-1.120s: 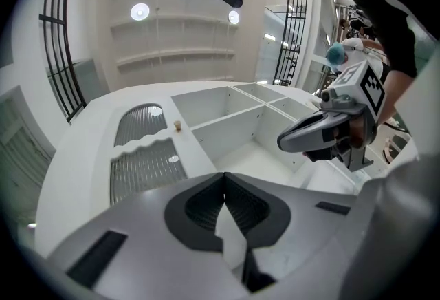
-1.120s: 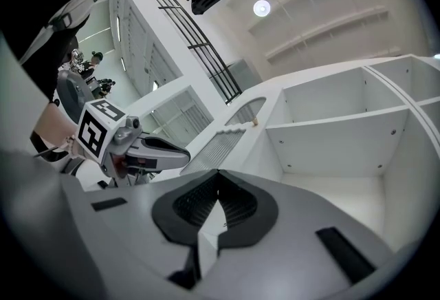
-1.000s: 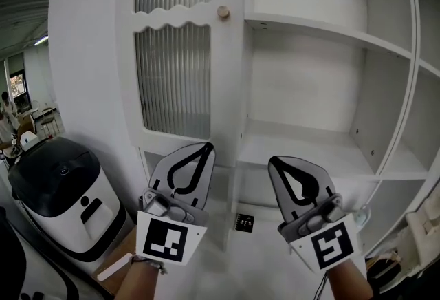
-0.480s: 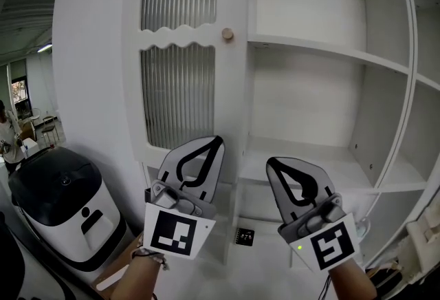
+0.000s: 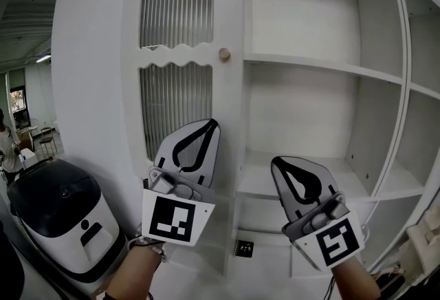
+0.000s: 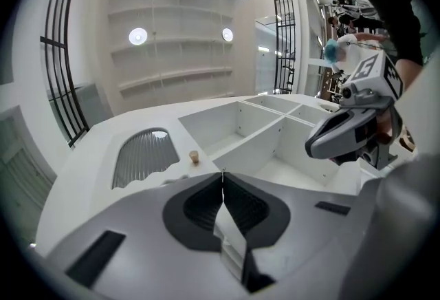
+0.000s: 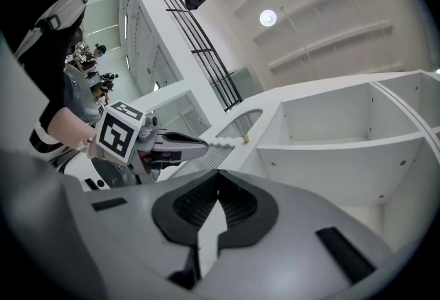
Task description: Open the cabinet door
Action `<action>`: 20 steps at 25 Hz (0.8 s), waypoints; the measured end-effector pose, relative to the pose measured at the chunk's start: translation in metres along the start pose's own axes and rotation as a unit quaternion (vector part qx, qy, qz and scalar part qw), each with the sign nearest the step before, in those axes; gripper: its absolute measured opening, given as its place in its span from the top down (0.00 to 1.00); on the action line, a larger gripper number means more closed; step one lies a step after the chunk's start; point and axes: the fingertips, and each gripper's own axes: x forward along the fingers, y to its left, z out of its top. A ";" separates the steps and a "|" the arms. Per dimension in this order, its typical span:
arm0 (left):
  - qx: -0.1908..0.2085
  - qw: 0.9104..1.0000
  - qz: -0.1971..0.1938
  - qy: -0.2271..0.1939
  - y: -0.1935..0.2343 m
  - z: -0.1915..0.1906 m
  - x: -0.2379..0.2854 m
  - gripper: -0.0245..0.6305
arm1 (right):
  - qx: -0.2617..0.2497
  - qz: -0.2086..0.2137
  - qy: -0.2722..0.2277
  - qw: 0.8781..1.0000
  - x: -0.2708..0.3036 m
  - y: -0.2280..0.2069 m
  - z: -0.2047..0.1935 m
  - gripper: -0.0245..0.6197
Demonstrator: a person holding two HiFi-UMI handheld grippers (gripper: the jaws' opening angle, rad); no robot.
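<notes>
Wooden knob point(image 5: 224, 54): only grip on shut cabinet door point(image 5: 177, 95).
Left gripper point(image 5: 210, 125): pressed together, empty; spread before knob.
Right gripper point(image 5: 276, 164): closed, empty; keep clear.

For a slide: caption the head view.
Left tool and right tool, both shut, hover below the knob on the closed cabinet door.

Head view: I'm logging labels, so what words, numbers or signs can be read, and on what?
No readable words or numbers.
Square coded markers, no letters: left gripper, right gripper.
Marks too small to read: small black square.
</notes>
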 end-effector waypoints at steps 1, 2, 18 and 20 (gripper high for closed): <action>-0.002 1.000 0.000 -0.002 0.003 0.001 0.003 0.97 | -0.003 -0.001 -0.002 1.000 0.001 -0.001 0.001 0.96; 0.000 1.000 0.000 -0.005 0.005 0.003 0.007 0.95 | -0.005 -0.001 -0.003 1.000 0.001 -0.002 0.002 0.96; -0.020 0.999 0.019 -0.035 0.042 0.026 0.062 0.83 | -0.008 -0.002 -0.007 1.000 0.010 -0.010 0.013 0.96; -0.016 0.999 0.022 -0.039 0.047 0.027 0.067 0.82 | -0.007 -0.001 -0.007 1.000 0.012 -0.011 0.015 0.96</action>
